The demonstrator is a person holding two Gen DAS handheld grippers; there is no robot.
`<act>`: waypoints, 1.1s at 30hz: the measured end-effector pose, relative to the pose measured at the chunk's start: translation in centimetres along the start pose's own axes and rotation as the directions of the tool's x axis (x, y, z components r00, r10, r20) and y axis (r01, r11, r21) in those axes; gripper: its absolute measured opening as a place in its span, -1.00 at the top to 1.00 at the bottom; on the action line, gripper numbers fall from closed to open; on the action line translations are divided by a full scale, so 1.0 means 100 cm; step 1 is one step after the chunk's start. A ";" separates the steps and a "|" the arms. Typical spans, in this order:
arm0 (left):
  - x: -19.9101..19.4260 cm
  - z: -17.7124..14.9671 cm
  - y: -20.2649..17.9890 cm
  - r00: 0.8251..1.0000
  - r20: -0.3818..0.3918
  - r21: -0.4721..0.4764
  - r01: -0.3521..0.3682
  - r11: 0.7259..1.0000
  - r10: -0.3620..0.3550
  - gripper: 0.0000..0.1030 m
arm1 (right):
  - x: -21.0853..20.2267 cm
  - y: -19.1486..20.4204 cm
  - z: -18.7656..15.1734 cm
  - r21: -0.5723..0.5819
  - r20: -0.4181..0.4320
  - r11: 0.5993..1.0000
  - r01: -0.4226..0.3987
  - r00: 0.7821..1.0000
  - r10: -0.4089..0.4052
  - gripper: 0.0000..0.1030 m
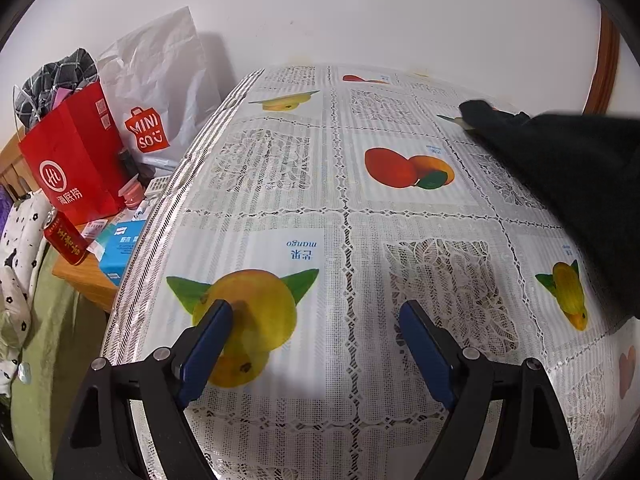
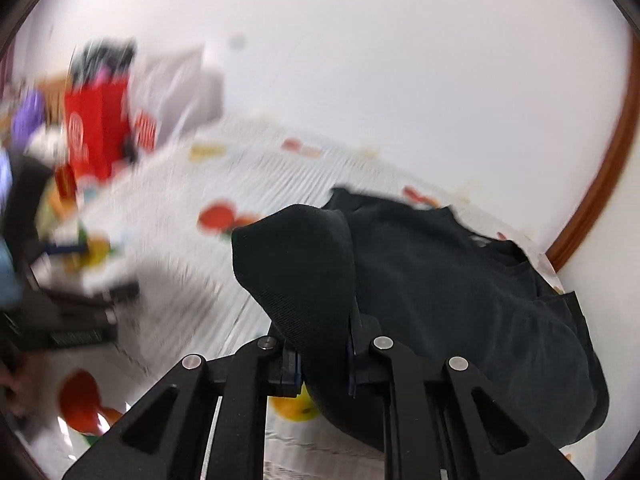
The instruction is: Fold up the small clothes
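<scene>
Fingers of the right gripper are clamped on a raised fold of the dark garment, lifting that edge off the tablecloth, likely to carry it over the rest and make a fold. The remaining cloth lies on the table's right side, near the wall. The left gripper hangs with jaws wide apart and nothing between them, over a printed mango, clear of the garment, probably waiting to pin or take a corner.

We see the left gripper angled downward with jaws spread wide and empty; the right gripper is clamped on dark fabric.
</scene>
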State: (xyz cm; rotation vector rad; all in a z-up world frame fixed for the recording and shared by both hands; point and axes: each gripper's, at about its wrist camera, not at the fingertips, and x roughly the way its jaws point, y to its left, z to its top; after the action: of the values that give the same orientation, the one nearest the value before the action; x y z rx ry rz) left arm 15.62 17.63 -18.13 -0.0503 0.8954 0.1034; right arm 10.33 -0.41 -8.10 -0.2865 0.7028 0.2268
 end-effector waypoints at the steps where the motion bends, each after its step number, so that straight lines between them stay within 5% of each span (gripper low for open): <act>1: 0.000 0.000 -0.001 1.000 -0.001 0.005 -0.007 1.000 0.007 -0.64 | -0.010 -0.021 0.006 0.061 0.027 0.998 -0.007 1.000 0.005 0.73; 5: -0.002 0.003 -0.012 0.999 -0.046 -0.032 -0.016 0.999 0.014 -0.61 | -0.033 -0.083 0.017 0.210 0.090 0.977 -0.036 0.996 0.018 0.73; 10: -0.019 0.002 -0.053 0.996 -0.062 0.000 0.066 0.998 -0.066 -0.61 | -0.049 -0.160 0.007 0.345 0.140 0.936 -0.072 0.990 0.025 0.73; 18: -0.055 0.005 -0.137 0.983 0.015 0.043 0.181 0.983 -0.182 -0.61 | -0.038 -0.269 -0.066 0.543 0.118 0.838 -0.058 0.993 -0.007 0.71; 24: -0.071 0.003 -0.210 0.956 0.049 0.137 0.280 0.950 -0.289 -0.61 | -0.005 -0.298 -0.120 0.451 -0.071 0.892 0.045 0.997 -0.015 0.59; 28: -0.079 -0.007 -0.253 0.916 0.011 0.183 0.392 0.902 -0.400 -0.61 | -0.014 -0.311 -0.139 0.398 -0.050 0.915 0.064 0.998 -0.048 0.33; 33: -0.073 -0.022 -0.290 0.881 -0.057 0.215 0.471 0.856 -0.470 -0.61 | -0.024 -0.329 -0.147 0.392 -0.001 0.919 -0.030 0.999 0.034 0.11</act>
State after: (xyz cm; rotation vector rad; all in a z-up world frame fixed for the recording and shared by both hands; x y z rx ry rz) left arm 12.61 -11.93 -13.77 -0.0595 0.8694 -0.4584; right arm 9.60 -36.38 -11.21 0.1091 0.7448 0.1110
